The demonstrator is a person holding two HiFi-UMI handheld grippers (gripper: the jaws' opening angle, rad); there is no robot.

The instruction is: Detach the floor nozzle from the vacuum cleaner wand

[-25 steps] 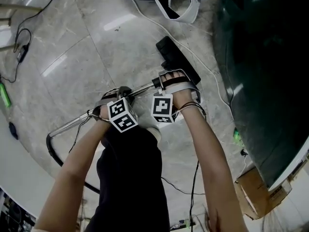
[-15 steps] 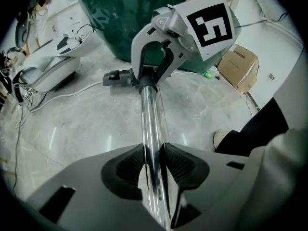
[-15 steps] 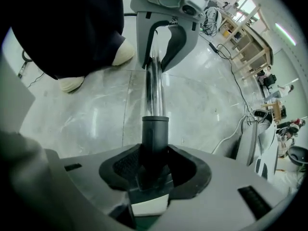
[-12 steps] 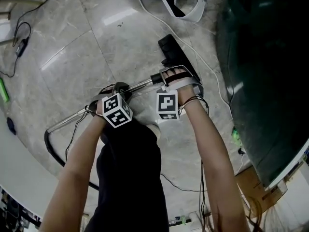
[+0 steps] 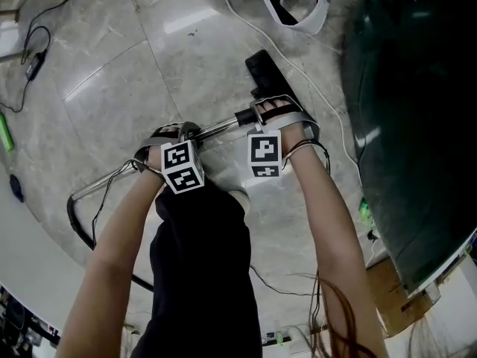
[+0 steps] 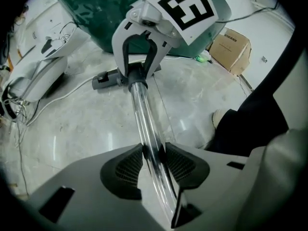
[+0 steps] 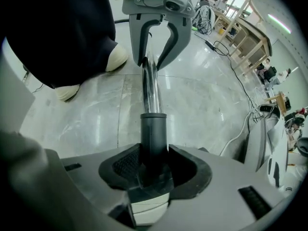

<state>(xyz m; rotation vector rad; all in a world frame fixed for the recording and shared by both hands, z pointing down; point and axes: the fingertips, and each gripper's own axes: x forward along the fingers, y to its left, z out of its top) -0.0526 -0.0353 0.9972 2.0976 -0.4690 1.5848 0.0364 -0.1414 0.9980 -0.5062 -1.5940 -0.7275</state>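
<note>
While clamping likely stiff, slick wand [image 6: 138, 105] with left tool [image 6: 154, 160] at 9 o'clock, just closed right tool [image 7: 154, 170] on rigid collar [image 7: 153, 131] at 3.

The floor [image 5: 134, 88] is pale grey polished stone in large tiles, glossy enough to throw back the ceiling lights. The black floor nozzle [image 5: 270, 80] rests on it. A white cable [image 5: 304, 73] snakes past just beside the nozzle, and a black cable [image 5: 74, 218] loops over the tiles on the left. A cardboard box [image 6: 232, 49] sits on the floor next to a big dark green bulk [image 5: 410, 110]. A light shoe [image 7: 67, 90] is planted on the tiles.
</note>
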